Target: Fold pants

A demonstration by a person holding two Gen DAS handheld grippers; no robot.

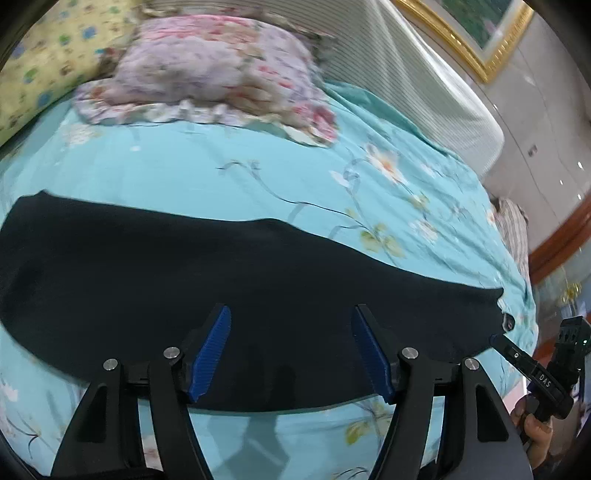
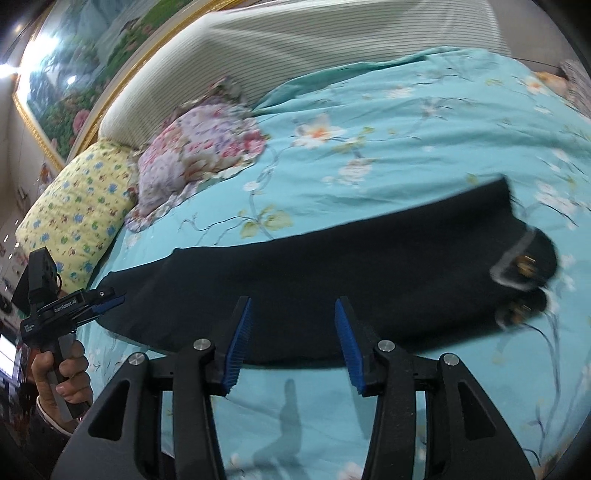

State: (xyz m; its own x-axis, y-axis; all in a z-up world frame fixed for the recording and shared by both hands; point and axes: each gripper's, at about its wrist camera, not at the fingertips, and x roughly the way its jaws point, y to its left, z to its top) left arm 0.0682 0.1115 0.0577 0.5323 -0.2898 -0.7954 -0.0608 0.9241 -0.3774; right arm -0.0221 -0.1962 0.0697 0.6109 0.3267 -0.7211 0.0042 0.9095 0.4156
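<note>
Dark navy pants [image 1: 184,280] lie flat, folded lengthwise, across the turquoise floral bedspread [image 1: 229,173]. In the right wrist view the pants [image 2: 351,266] run from the leg ends at left to the waistband with metal buttons [image 2: 526,266] at right. My left gripper [image 1: 291,314] is open and empty, above the pants' near edge. My right gripper [image 2: 293,306] is open and empty, above the pants' middle near edge. The right gripper also shows in the left wrist view [image 1: 495,338] at the waist end; the left gripper shows in the right wrist view [image 2: 118,297] at the leg end.
A pink floral pillow [image 1: 207,70] and a yellow patterned pillow [image 1: 40,62] lie at the head of the bed. A striped padded headboard [image 1: 417,77] and a gold-framed picture [image 1: 476,33] stand behind. The bed edge drops off at right in the left wrist view.
</note>
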